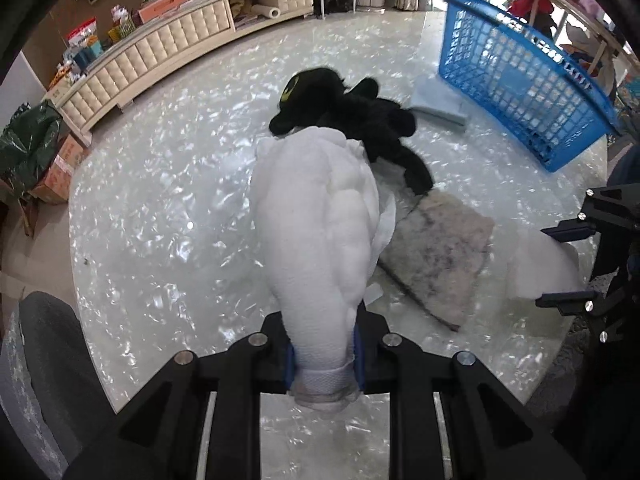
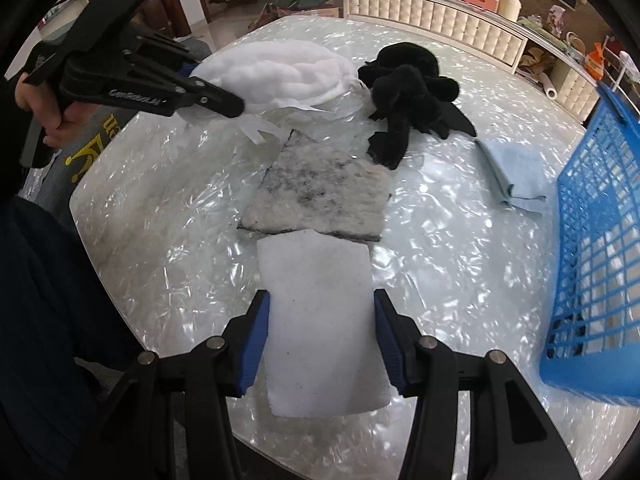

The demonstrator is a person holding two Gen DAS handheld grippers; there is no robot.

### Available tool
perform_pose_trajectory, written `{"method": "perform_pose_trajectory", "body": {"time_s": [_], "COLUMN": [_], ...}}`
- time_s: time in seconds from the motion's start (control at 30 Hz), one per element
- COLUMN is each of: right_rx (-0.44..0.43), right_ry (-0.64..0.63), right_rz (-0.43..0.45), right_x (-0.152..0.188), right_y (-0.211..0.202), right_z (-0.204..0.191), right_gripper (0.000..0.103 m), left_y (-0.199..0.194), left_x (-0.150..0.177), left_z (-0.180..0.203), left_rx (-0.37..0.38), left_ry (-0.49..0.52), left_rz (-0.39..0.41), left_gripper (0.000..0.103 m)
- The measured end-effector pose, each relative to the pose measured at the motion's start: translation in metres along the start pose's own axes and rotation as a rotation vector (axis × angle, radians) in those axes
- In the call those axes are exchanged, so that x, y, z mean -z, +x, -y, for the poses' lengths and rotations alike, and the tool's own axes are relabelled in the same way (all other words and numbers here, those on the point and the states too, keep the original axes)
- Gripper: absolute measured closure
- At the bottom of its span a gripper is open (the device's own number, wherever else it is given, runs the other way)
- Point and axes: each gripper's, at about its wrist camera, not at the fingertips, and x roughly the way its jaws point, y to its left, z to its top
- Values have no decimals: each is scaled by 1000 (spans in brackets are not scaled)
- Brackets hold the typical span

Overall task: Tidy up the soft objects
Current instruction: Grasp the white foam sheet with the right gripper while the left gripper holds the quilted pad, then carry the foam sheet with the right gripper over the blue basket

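While both tongs grip, left gripper [image 1: 325,364] pinches white wadding bundle [image 1: 316,216], right gripper [image 2: 320,340] clamps white pad [image 2: 320,312], long axis away; blue basket [image 2: 600,240] far right, nearer right hand.

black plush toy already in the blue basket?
No. The black plush toy lies on the table, well apart from the blue basket at the right edge.

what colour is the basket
Blue: the basket shows best in the left wrist view.

The blue basket [image 2: 596,248] is cut off at the right edge.
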Motion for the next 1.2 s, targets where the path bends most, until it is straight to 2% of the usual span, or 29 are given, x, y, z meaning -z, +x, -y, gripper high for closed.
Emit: {"method": "perform_pose_trajectory", "body": {"time_s": [0.2, 0.57, 0.8, 1.03, 1.2], "right_rx": [24, 90, 124, 156, 183], "right_ry": [23, 59, 70, 106, 134], "right_rz": [28, 119, 162, 205, 232], "right_x": [5, 2, 6, 10, 11], "right_y": [-24, -77, -104, -131, -148], "right_z": [3, 21, 42, 63, 80], "right_gripper": [55, 55, 55, 55, 54], "left_y": [-23, -58, -75, -77, -84], "left_x": [0, -22, -36, -53, -63], "left_z": [29, 86, 112, 124, 133], "left_rx": [15, 52, 72, 62, 89], "left_ry": [51, 129, 103, 90, 91], "left_rz": [43, 107, 151, 183, 223], "left_gripper": [83, 83, 84, 83, 84]}}
